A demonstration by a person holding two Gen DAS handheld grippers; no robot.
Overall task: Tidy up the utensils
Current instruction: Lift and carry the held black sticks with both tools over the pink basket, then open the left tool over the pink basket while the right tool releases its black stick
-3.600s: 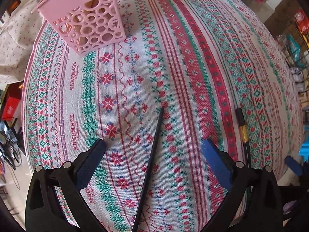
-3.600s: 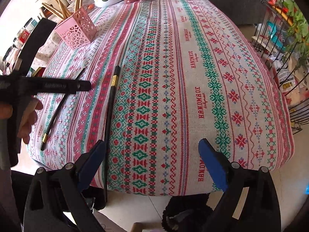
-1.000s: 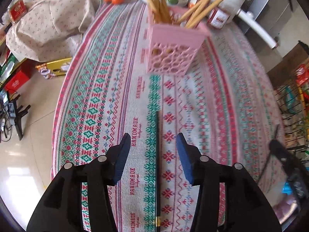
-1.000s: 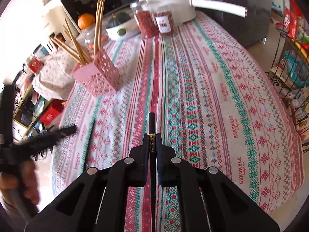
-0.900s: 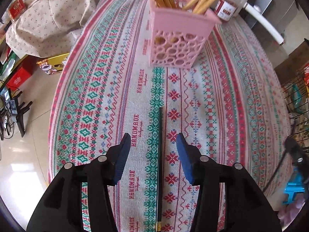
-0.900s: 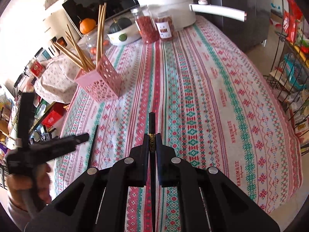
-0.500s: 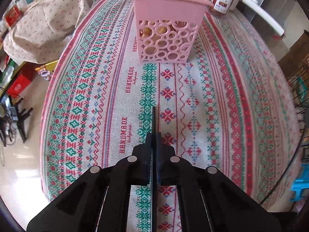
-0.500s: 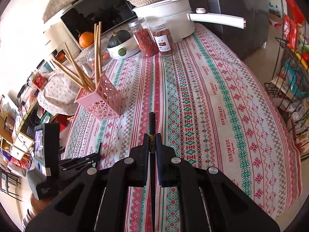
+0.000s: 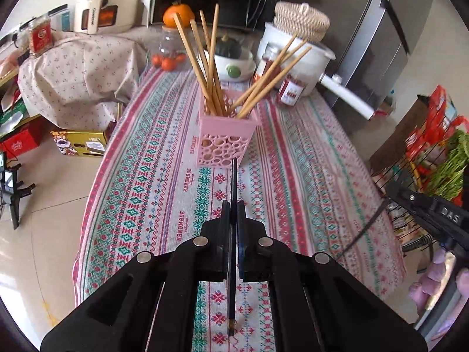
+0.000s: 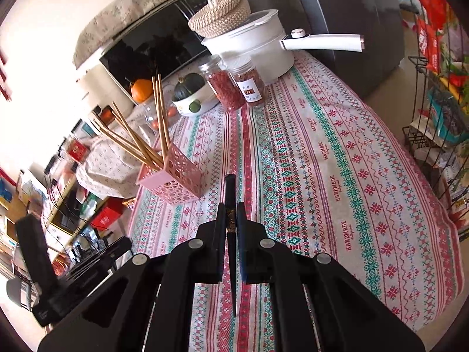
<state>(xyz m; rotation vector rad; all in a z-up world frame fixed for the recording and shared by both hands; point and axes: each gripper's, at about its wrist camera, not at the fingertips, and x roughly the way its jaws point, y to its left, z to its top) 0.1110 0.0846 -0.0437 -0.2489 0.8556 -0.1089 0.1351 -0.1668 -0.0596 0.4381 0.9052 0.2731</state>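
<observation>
A pink perforated holder [image 9: 225, 139] with several wooden chopsticks [image 9: 205, 64] stands on the patterned tablecloth; it also shows in the right wrist view [image 10: 173, 179]. My left gripper [image 9: 233, 205] is shut on a black chopstick [image 9: 233, 182], held above the cloth, its tip pointing at the holder's front. My right gripper [image 10: 231, 206] is shut on a second black chopstick [image 10: 230, 190] with a gold band, lifted above the cloth to the right of the holder. The right gripper's body shows at the right edge of the left wrist view [image 9: 433, 214].
At the table's far end stand a white pot with a long handle [image 10: 258, 47], two jars of red contents [image 10: 234, 86], a bowl with a dark squash [image 10: 190, 94] and a woven lid [image 10: 219, 14]. A wire rack [image 10: 436, 111] stands to the right. The floor lies to the left.
My left gripper closed on the black chopstick and lifted it off the cloth, tilting up toward the holder. My right gripper, still shut on its chopstick, rose higher.
</observation>
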